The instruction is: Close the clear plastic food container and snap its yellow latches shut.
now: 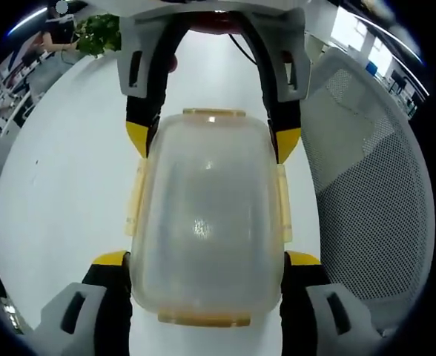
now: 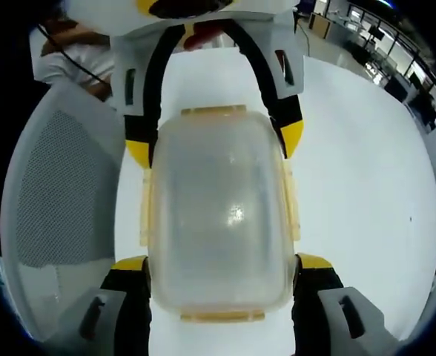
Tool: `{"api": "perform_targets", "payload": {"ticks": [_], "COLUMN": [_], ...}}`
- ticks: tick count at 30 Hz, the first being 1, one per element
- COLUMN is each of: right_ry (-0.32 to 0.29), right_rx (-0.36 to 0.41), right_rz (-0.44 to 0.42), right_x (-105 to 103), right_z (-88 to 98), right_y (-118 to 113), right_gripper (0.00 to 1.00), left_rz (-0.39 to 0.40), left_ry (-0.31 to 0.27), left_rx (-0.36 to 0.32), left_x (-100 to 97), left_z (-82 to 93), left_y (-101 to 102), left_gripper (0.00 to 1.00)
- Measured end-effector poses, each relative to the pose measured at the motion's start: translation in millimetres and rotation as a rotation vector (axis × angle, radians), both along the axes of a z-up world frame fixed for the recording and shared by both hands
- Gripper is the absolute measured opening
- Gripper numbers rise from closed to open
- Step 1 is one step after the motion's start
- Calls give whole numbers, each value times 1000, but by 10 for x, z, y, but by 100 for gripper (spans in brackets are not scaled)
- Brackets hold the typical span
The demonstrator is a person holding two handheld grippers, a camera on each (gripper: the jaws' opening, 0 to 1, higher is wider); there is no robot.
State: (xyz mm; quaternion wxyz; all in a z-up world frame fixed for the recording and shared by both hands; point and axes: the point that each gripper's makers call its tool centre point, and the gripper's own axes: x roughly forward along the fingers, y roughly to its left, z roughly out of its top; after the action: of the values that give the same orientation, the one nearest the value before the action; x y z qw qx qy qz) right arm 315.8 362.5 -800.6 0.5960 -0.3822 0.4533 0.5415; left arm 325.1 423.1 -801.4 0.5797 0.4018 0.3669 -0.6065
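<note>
The clear plastic food container [image 1: 207,215] lies on the white table [image 1: 62,185] with its domed lid on. Yellow latches run along its long sides [image 1: 134,196] and its short ends [image 1: 214,113]; whether they are snapped I cannot tell. My left gripper [image 1: 207,258] has its yellow-tipped jaws pressed against both sides of the near end. From the far end my right gripper [image 1: 213,139] clamps the same container. In the right gripper view the container [image 2: 218,215] sits between my right gripper [image 2: 222,261] and the left gripper [image 2: 214,141].
A grey mesh chair back [image 1: 366,185] stands close beside the table [image 2: 366,185], also seen as the chair [image 2: 62,193]. A potted plant [image 1: 99,33] is at the far edge. A person's sleeve [image 2: 62,52] and a black cable show behind the left gripper.
</note>
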Motion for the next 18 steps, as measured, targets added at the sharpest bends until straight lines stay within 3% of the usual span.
{"api": "perform_targets", "payload": {"ticks": [6, 18], "right_ry": [6, 10], "right_rx": [-35, -14], "right_rz": [5, -1], "right_x": [-11, 37], "right_z": [-3, -5], "right_y": [5, 6], "right_gripper": [78, 79], "left_rz": [-2, -9], "left_ry": [3, 14], "left_rx": [6, 8], "left_x": [-10, 40], "left_z": [-1, -7], "left_y": [17, 11], "left_gripper": [83, 83]}}
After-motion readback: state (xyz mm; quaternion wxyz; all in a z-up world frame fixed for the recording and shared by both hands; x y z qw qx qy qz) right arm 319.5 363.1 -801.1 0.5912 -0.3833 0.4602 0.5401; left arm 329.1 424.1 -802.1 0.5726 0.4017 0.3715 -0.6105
